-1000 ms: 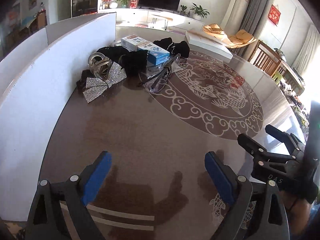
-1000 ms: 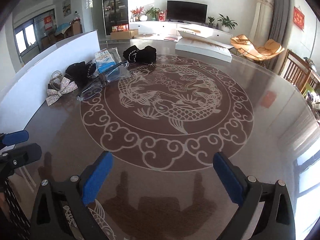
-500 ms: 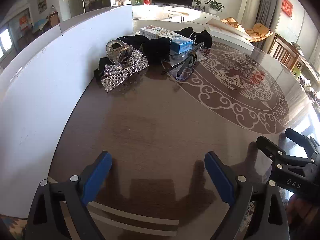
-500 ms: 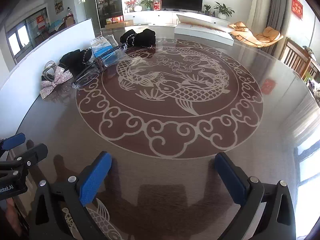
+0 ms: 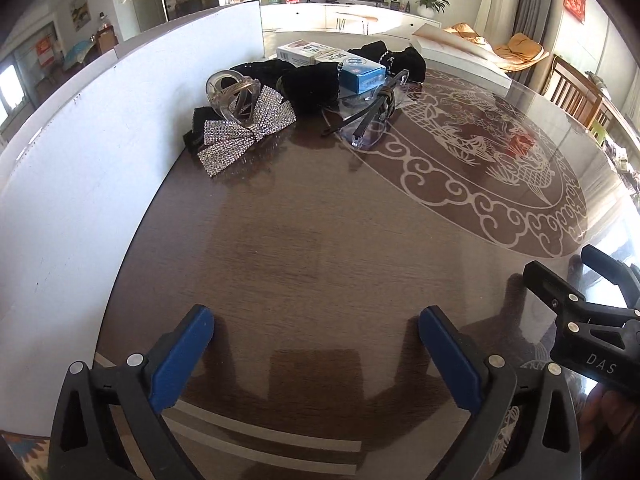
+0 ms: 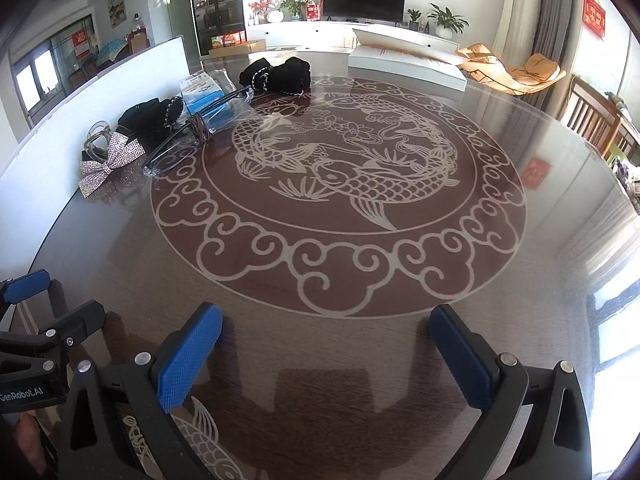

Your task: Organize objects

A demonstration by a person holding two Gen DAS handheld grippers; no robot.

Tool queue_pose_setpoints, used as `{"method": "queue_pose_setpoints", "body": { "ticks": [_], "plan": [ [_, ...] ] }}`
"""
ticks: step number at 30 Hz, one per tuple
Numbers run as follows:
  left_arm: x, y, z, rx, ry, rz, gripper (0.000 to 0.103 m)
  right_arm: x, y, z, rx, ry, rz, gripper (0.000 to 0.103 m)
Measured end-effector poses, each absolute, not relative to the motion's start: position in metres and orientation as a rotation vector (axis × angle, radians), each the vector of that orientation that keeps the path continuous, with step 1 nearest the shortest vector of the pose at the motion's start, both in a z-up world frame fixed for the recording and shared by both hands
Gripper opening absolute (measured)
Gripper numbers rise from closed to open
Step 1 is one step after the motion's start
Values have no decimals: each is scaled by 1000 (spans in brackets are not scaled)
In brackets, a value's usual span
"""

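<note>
The big round dark-brown table w/ glass top and a pale carp-and-cloud pattern (image 6: 560,216) is mostly bare; everything to sort sits in one loose heap at its far left edge, right beside the long white partition board (image 5: 80,168). Judging by that, the job hasn't really started: nothing looks grouped or lined up, and all pieces are left to do.

Heap, big to small: the black fabric pouches w/ bead chain trim (image 5: 316,84), one pair by the bow and another further back (image 6: 280,74); the blue-and-white cardboard box (image 5: 362,72) w/ a second white carton (image 5: 304,51) behind it; the clear-lens safety glasses w/ dark arms (image 5: 370,120), lying partly on the pattern's rim w/ a brownish band around one arm; the rhinestone-covered silver bow clip (image 5: 244,132); the clear plastic claw hair clip (image 5: 232,94), resting on top of the bow.

Tools: left gripper (image 5: 316,344) has blue pads wide apart, jaws have just been opening, nothing between them, hanging over bare table well short of the heap. Right gripper (image 6: 326,344) is likewise spread wide and empty, over the near rim of the pattern, well apart from the objs.

Writing: "DAS" on the right gripper's body in the left wrist view; "GenRobot.AI" on the left gripper's body in the right wrist view. Box print is too small to read; red wall hanging (image 6: 594,14) has characters I can't make out
</note>
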State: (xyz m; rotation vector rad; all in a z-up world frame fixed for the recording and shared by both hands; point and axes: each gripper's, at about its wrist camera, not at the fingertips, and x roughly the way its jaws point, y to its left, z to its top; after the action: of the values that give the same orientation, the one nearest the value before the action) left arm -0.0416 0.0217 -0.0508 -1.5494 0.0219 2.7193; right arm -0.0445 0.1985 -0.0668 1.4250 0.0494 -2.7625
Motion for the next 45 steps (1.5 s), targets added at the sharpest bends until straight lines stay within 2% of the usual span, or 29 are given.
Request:
{"method": "queue_pose_setpoints", "body": {
  "ticks": [15, 27, 31, 35, 38, 40, 42, 44, 45],
  "plan": [
    [-42, 21, -51, -1556, 19, 2719, 103, -45, 198, -67, 1424, 50, -2762, 103],
    [-42, 1, -52, -1596, -82, 2819, 103, -46, 198, -67, 1436, 56, -2751, 103],
    [-42, 1, -51, -1592, -85, 2826, 103, -78, 188, -59, 1465, 82, -2656, 102],
    [-42, 1, -51, -1588, -89, 2830, 103, -128, 162, -29, 1356, 19, -2629, 100],
    [-42, 0, -51, -1588, -89, 2830, 103, -175, 132, -24, 1388, -9, -2565, 90],
    [-42, 0, -51, -1588, -88, 2829, 103, -199, 110, -31, 1440, -7, -2514, 76],
    [-42, 0, -51, -1586, -87, 2829, 103, -217, 93, -42, 1495, 21, -2491, 74],
    [-42, 0, -51, -1585, -86, 2827, 103, -225, 85, -51, 1519, 73, -2502, 58],
    [-42, 0, -51, -1584, -85, 2827, 103, -226, 86, -52, 1520, 84, -2516, 43]
  ]
}}
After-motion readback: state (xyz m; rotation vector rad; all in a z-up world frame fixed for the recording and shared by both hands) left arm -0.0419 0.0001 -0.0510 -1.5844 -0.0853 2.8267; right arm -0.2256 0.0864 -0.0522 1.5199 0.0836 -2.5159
